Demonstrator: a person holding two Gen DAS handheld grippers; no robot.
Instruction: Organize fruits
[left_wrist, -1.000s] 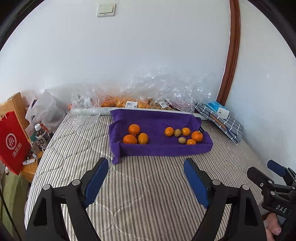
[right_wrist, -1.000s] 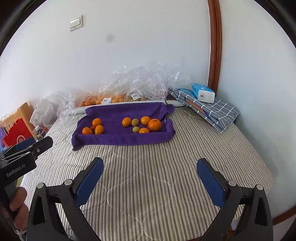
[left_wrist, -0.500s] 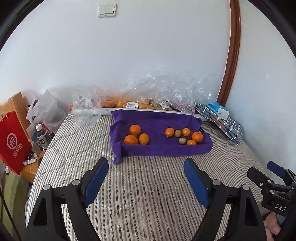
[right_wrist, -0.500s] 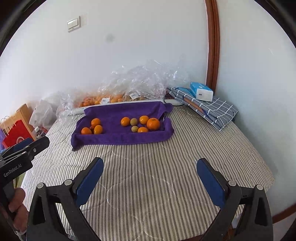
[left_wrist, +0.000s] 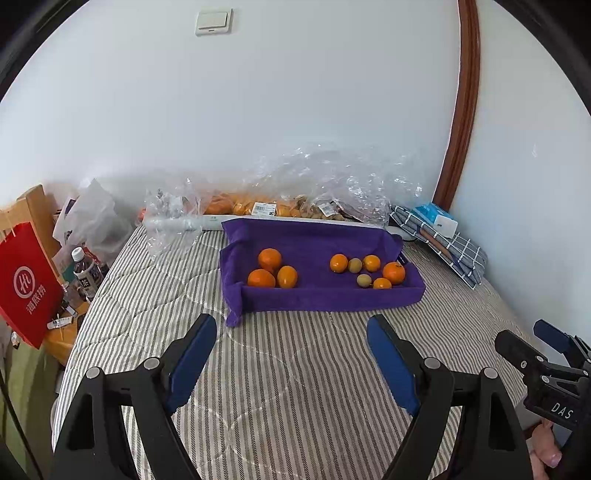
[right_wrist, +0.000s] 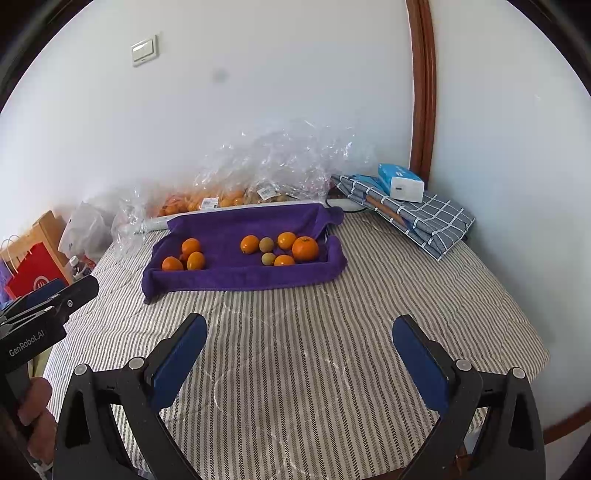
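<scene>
Left gripper (left_wrist: 291, 334) hovers over the striped bedcover (left_wrist: 295, 387), jaws spread wide, blue pads (left_wrist: 192, 358) bare, nothing between them. Right gripper (right_wrist: 299, 332) likewise released, jaws wide apart and empty above the same cover. Straight ahead of both, well beyond the fingertips, a purple towel (left_wrist: 317, 295) lies bunched up like a shallow tray, its near edge folded up. On it, ahead and slightly left of the left gripper, a cluster of three oranges (left_wrist: 271, 271) touching each other. Ahead and to the right of that gripper, a looser group: four oranges, the largest orange (left_wrist: 393, 272) on the far right, with two small greenish-brown fruits (left_wrist: 355, 265) mixed among them. From the right wrist view the same mixed group (right_wrist: 280, 249) sits dead ahead, the trio off to the left. Beyond the towel, against the wall, crumpled clear plastic bags (left_wrist: 325, 184) with more orange fruit inside. Far right of the towel, a folded checked cloth (right_wrist: 417, 218) with a blue-and-white tissue pack (right_wrist: 400, 182) on top. Far left of the left gripper, a red paper bag (left_wrist: 27, 291) and a water bottle (left_wrist: 86, 275) just beside the bed edge. Each gripper shows at the other view's margin, apart, neither touching any fruit.
</scene>
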